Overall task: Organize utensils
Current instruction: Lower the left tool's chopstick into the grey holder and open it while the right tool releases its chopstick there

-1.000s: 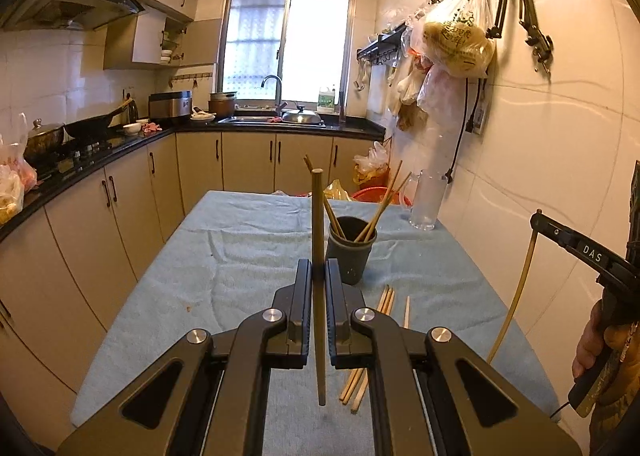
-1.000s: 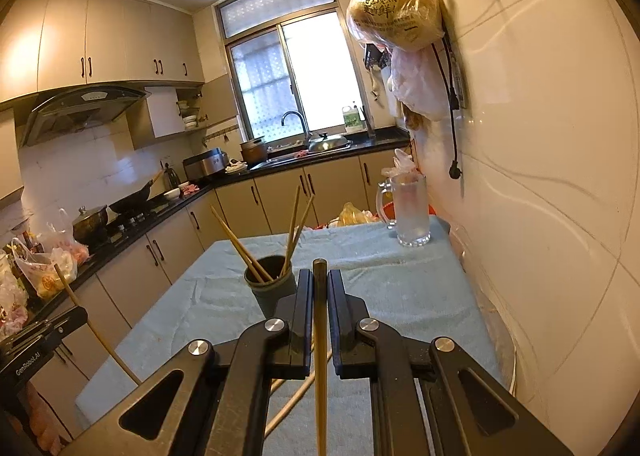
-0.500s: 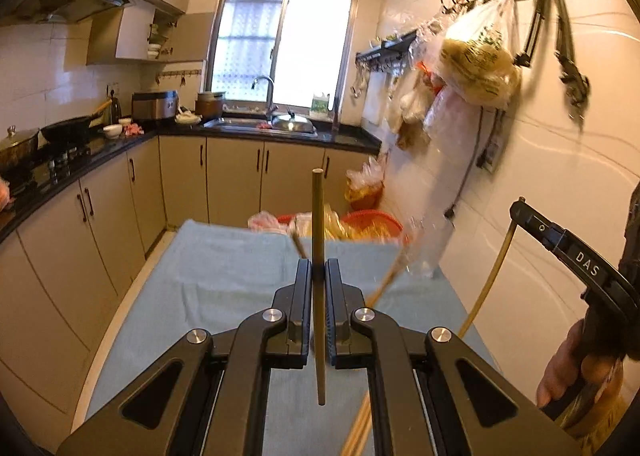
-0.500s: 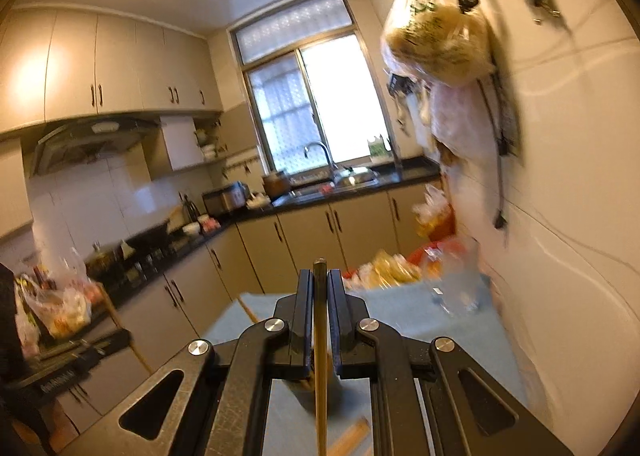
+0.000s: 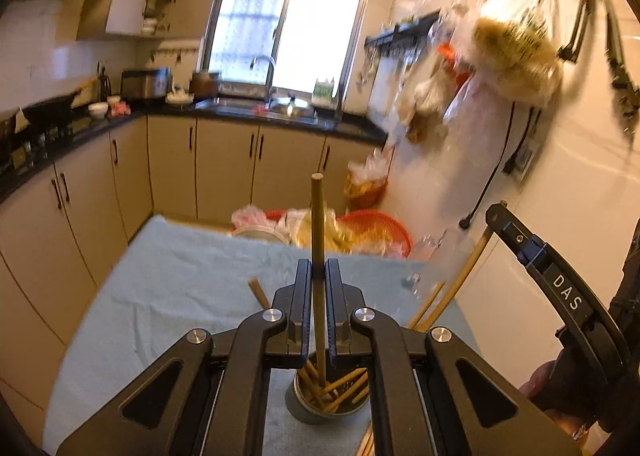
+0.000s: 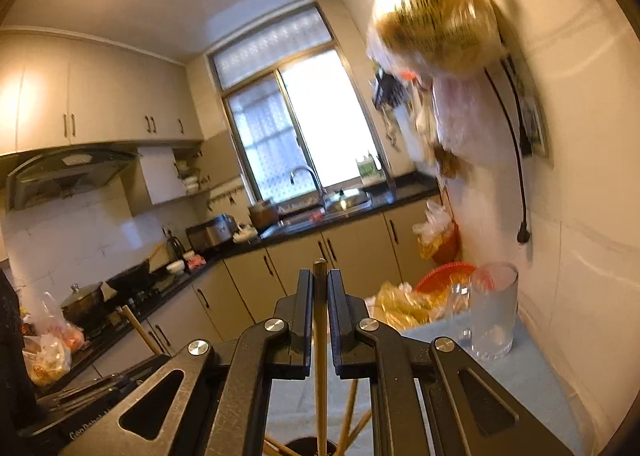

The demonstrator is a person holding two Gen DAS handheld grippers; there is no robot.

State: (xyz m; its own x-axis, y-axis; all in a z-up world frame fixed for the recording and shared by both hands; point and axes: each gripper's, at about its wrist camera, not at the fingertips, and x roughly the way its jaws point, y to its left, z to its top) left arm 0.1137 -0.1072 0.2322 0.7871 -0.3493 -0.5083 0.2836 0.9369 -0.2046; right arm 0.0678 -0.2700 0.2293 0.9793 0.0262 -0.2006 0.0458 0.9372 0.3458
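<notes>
Now that both hands have come over the dark cup (image 5: 326,402), each hand-held gripper (image 5: 319,276) (image 6: 320,288) pinches one chopstick (image 5: 318,256) (image 6: 320,356), tips already at the cup, ready to drop.

Tan chopsticks (image 5: 319,256) in a grey cup (image 5: 304,410) – pale blue tablecloth (image 5: 180,288), red basket (image 5: 380,224).

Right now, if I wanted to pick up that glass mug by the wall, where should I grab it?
Take the glass mug by its handle on the left side, coming from the table's open side; the wall crowds its right, and its smooth body looks too wide for the fingers.
</notes>
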